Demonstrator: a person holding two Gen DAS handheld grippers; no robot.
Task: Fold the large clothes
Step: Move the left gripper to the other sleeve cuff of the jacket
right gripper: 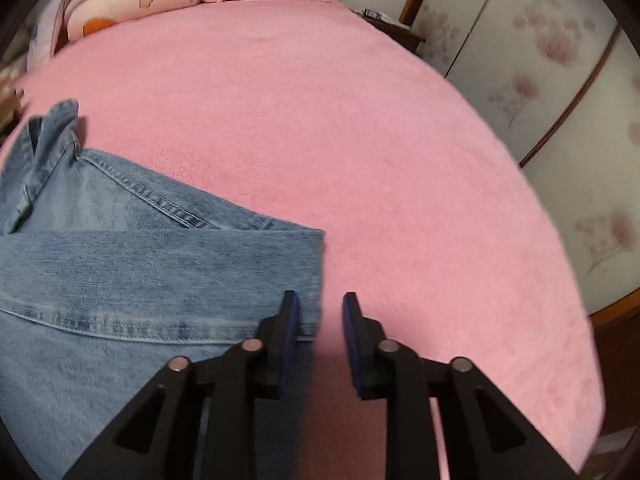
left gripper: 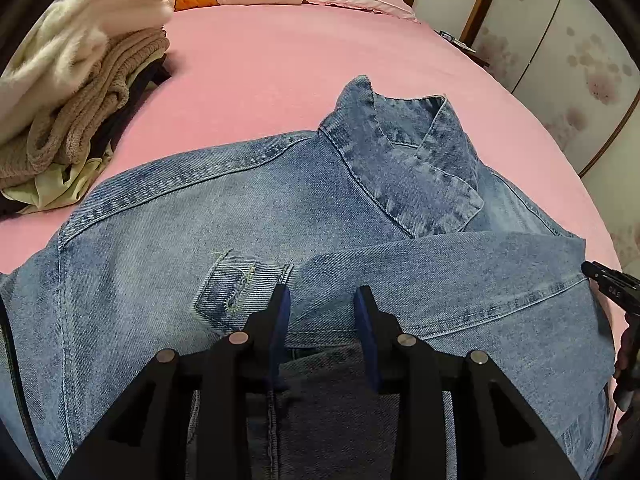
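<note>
With the denim jacket [left gripper: 240,208] spread on the pink bed [left gripper: 260,68], one sleeve [left gripper: 460,276] folded across it, both the left gripper [left gripper: 320,296] and right gripper [right gripper: 318,302] hover with jaws apart, so smoothing that sleeve flat before the next fold seems wise.

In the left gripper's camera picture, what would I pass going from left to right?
Pile of folded clothes → denim jacket → its collar → tip of the other gripper at the right edge.
</note>
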